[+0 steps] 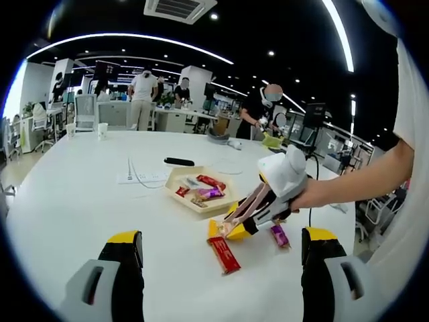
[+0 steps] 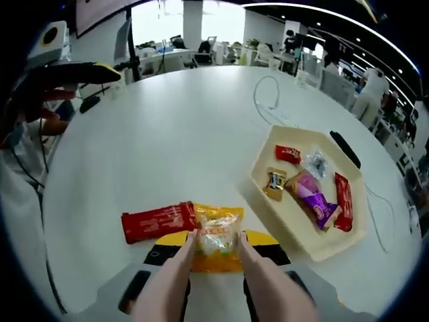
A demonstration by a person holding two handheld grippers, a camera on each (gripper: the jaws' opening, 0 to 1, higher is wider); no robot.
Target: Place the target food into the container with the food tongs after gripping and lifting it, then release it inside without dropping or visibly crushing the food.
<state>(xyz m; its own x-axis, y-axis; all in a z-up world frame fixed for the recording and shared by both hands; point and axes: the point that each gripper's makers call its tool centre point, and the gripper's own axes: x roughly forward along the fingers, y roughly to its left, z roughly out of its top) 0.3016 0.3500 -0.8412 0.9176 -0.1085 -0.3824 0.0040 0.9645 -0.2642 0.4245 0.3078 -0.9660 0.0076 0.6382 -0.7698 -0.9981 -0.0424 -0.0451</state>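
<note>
Right tongs (image 2: 216,243) pinched shut; left tongs (image 1: 221,251) apparently open.

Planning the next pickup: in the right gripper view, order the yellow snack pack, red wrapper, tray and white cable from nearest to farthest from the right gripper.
1. Yellow snack pack, between the right gripper's tongs.
2. Red wrapper, touching its left.
3. Tray, right.
4. White cable, beyond the tray.
</note>
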